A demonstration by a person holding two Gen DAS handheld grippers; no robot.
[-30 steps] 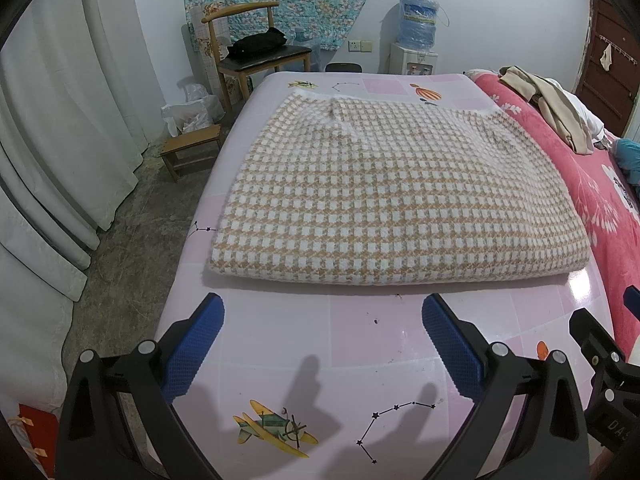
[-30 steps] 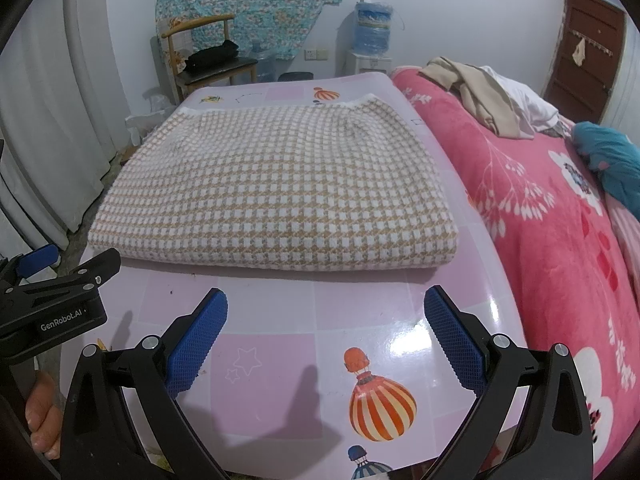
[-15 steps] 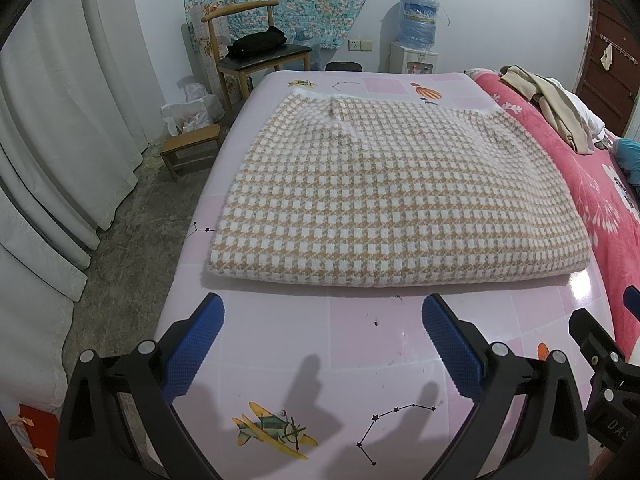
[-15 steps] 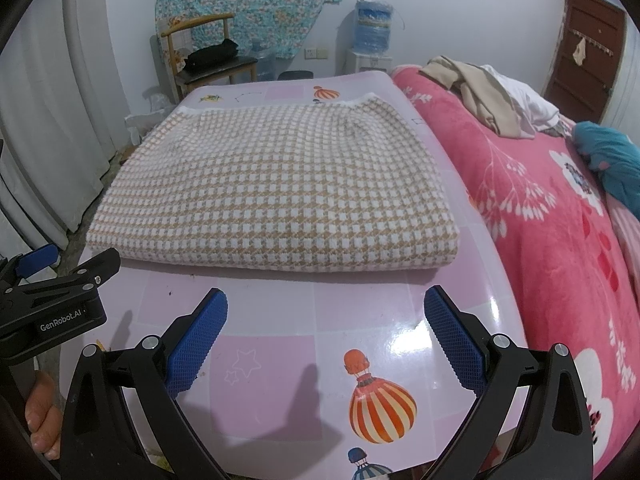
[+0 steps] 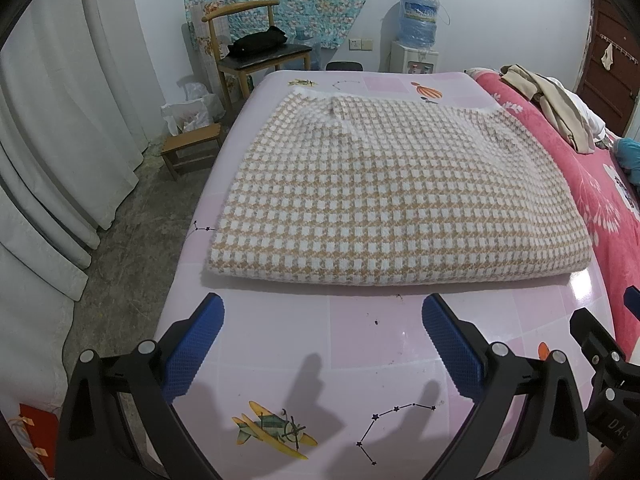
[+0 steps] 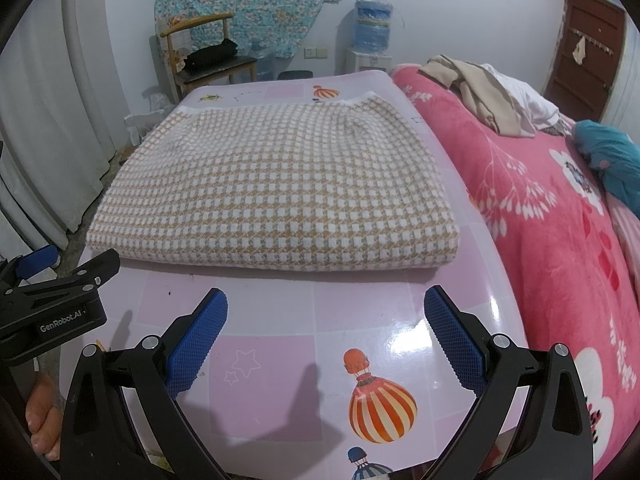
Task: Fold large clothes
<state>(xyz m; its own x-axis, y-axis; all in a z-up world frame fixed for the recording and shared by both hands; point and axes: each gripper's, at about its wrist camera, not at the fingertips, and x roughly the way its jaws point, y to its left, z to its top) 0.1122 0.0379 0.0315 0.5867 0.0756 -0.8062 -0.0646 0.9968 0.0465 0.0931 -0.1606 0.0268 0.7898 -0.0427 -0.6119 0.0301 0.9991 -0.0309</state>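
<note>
A tan-and-white houndstooth garment [image 5: 392, 196] lies folded in a thick flat rectangle on the pink table [image 5: 360, 344]; it also shows in the right wrist view [image 6: 280, 192]. My left gripper [image 5: 320, 344] is open and empty, over bare table just in front of the garment's near fold. My right gripper [image 6: 324, 340] is open and empty, likewise short of the near fold. The left gripper's body [image 6: 52, 304] shows at the left of the right wrist view.
A bed with a pink blanket [image 6: 560, 240] adjoins the table's right side, with a heap of beige clothes [image 6: 480, 96] on it. A wooden chair [image 5: 256, 52], a small stool [image 5: 192, 148] and curtains [image 5: 60, 120] stand left. A water dispenser [image 5: 416, 40] is behind.
</note>
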